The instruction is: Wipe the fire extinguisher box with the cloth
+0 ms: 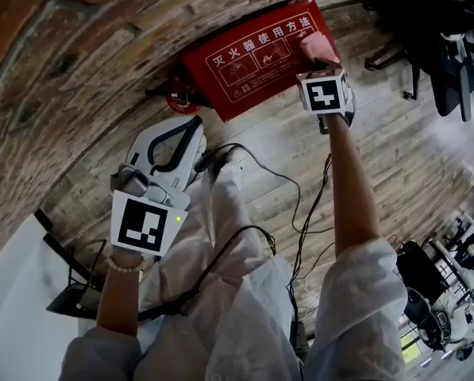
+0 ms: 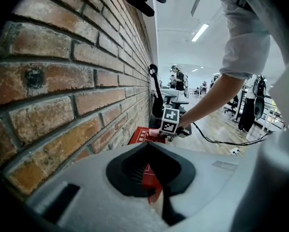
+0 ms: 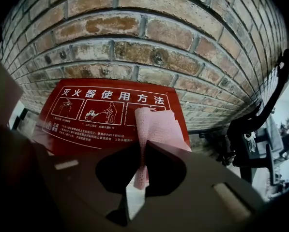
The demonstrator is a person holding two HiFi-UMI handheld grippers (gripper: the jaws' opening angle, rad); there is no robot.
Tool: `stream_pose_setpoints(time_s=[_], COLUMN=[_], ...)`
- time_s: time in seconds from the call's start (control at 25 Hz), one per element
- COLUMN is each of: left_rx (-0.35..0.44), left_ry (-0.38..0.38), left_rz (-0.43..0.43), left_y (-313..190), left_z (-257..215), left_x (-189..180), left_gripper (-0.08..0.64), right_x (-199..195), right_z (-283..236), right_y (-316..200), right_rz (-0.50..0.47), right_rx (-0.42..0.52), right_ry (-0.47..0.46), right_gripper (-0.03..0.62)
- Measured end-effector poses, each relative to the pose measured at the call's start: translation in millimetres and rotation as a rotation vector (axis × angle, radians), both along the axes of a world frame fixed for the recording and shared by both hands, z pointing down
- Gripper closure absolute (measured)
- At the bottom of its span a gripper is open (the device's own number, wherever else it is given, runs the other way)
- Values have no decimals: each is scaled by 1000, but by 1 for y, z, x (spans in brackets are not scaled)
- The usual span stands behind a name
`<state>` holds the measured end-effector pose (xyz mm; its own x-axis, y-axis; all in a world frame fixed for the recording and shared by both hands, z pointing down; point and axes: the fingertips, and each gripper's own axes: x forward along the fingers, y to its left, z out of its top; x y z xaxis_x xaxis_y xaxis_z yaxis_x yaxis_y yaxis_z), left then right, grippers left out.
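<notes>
R gripper (image 3: 143, 146) clenched on pink cloth (image 3: 156, 124), pressing it to red fire extinguisher box (image 3: 86, 129) just ahead. L gripper (image 2: 156, 192) closed w/ nothing in it, box well ahead.

Red box (image 2: 140, 137) beside brick wall (image 2: 62, 81)

Head view: steeply down. Right gripper view: close on box (image 3: 86, 124). Left gripper view: along wall (image 2: 62, 81), same box.

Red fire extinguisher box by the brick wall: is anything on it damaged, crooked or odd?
Nothing stands out. The red fire extinguisher box looks intact; the right claw holds a pink cloth against its lid.
</notes>
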<state>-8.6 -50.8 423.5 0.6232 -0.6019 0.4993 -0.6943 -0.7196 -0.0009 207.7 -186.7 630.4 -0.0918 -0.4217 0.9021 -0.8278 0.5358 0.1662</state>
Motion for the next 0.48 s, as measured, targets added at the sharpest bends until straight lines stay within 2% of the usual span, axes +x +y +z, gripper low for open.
stream_pose_setpoints(time_s=[0.48], left_rx=[3], left_ry=[4], left_rz=[14], left_y=[3], left_z=[-1], left_x=[-2], left_gripper=[568], right_x=[-25], right_z=[1], right_y=[22], right_rz=[-45], right_rx=[-17], right_ry=[-42], right_gripper=[569])
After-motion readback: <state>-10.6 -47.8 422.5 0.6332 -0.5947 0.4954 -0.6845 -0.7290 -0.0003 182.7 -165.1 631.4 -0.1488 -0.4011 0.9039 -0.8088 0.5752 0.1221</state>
